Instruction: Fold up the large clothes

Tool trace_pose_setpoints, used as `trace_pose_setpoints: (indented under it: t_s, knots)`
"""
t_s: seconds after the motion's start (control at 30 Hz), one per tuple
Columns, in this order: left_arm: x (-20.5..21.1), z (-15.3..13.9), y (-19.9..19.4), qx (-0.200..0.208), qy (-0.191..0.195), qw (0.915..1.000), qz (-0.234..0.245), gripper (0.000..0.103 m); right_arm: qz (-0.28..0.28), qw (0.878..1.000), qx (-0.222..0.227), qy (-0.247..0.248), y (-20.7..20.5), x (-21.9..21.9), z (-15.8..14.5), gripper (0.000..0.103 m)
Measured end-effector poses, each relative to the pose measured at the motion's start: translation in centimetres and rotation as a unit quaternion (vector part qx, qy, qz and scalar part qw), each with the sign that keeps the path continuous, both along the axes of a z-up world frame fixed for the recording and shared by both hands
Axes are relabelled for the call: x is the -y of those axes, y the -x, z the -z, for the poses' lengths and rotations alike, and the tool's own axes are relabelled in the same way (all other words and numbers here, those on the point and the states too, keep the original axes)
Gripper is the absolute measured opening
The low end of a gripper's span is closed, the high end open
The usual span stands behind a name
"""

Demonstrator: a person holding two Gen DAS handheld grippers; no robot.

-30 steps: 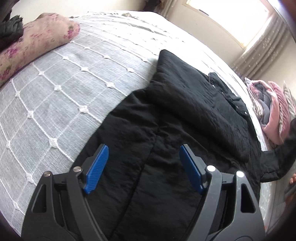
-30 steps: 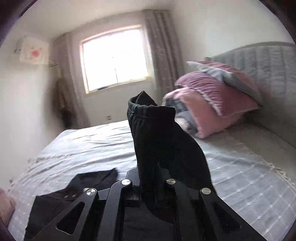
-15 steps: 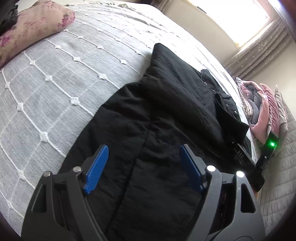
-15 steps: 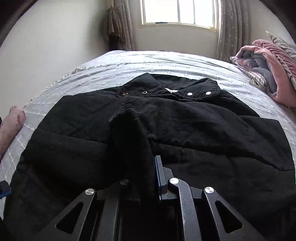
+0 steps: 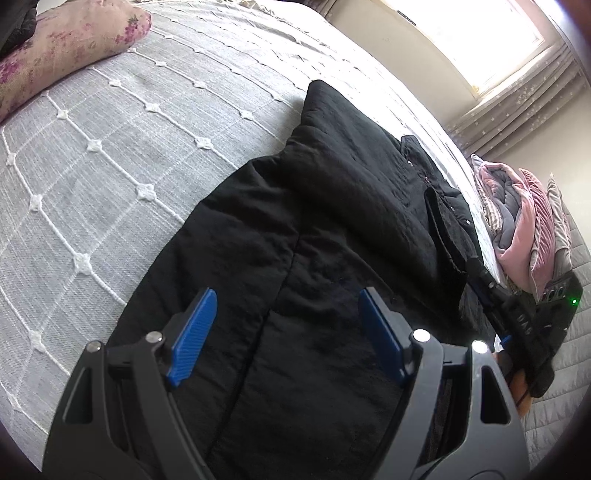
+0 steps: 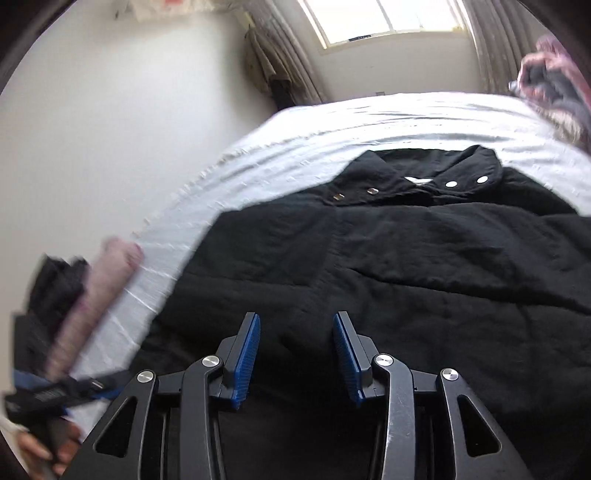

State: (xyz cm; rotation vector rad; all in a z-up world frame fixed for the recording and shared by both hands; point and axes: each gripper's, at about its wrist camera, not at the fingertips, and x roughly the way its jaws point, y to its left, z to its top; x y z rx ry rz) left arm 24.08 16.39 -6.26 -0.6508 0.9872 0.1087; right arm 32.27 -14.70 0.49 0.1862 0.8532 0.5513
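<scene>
A: Blue ribbed pads line both claws. The left gripper [image 5: 286, 332] has its jaws spread wide with nothing between them; it hangs over the lower part of the black jacket [image 5: 332, 240].

B: And the right one?

A: The right gripper [image 6: 296, 349] is parted too, though less widely, and it holds nothing. Only black cloth shows beneath the gap. Whether the tips touch the cloth, I cannot tell.

B: Where does the jacket lie?

A: Spread flat on the grey bedspread [image 5: 110, 147], which carries a white diamond stitch pattern. In the right wrist view the jacket [image 6: 406, 266] fills the frame from 3 to 8 o'clock, its collar [image 6: 424, 177] at 12 o'clock from the claw, with silver snaps [image 6: 450, 183] showing.

B: Around it?

A: In the left wrist view, a floral pillow [image 5: 66, 48] sits at 10 o'clock, well apart from the jacket. A pile of pink bedding [image 5: 524, 229] lies at 3 o'clock, and just below it the right gripper shows with a green light [image 5: 573, 301]. The window [image 5: 480, 33] is at 1 o'clock.
</scene>
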Motion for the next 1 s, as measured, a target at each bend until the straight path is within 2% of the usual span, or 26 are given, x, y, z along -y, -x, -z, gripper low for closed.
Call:
trace_pose_setpoints:
  t_s: [0.03, 0.17, 0.2, 0.47, 0.53, 0.6, 0.67, 0.73, 0.83, 0.9, 1.0]
  knots:
    - [0.0, 0.0, 0.0, -0.001, -0.002, 1.0000, -0.001, 0.079, 0.007, 1.000, -0.004, -0.001, -0.3, -0.2, 0.1, 0.043]
    - [0.0, 0.3, -0.1, -0.007, -0.004, 1.0000, -0.004, 0.079, 0.010, 0.996, -0.064, 0.067, -2.1, -2.9, 3.5, 0.042]
    - [0.0, 0.4, -0.1, -0.009, -0.003, 0.9999, -0.004, 0.079, 0.021, 0.995, -0.067, 0.075, -2.4, -3.3, 4.3, 0.042]
    - [0.5, 0.3, -0.3, -0.004, -0.013, 0.9998, 0.012, 0.079, 0.074, 0.994, -0.083, 0.019, -3.7, -3.7, 4.4, 0.043]
    - [0.1, 0.3, -0.2, -0.004, -0.014, 0.9999, 0.009, 0.079, 0.073, 0.992, -0.099, -0.026, -3.0, -2.5, 3.7, 0.043]
    - [-0.5, 0.3, -0.1, -0.006, -0.015, 0.9999, 0.003, 0.079, 0.074, 0.989, -0.116, -0.055, -1.7, -0.8, 2.6, 0.045]
    - [-1.1, 0.5, 0.0, -0.010, -0.015, 0.9998, 0.002, 0.080, 0.087, 0.988, -0.115, -0.049, 0.6, 1.7, 1.2, 0.053]
    - [-1.8, 0.7, 0.1, -0.017, -0.013, 0.9998, -0.003, 0.080, 0.116, 0.986, -0.112, -0.033, 3.1, 5.1, -0.1, 0.060]
    - [-2.2, 0.8, 0.5, -0.018, -0.013, 0.9997, -0.012, 0.080, 0.171, 0.979, -0.102, -0.045, 7.3, 12.1, -1.5, 0.068]
    - [-1.7, 0.8, 0.7, -0.018, -0.018, 0.9997, -0.005, 0.080, 0.219, 0.968, -0.110, -0.046, 9.2, 16.6, -1.6, 0.069]
    - [-1.0, 0.7, 0.7, -0.013, -0.021, 0.9996, 0.016, 0.080, 0.299, 0.941, -0.150, -0.060, 12.1, 23.6, 0.0, 0.069]
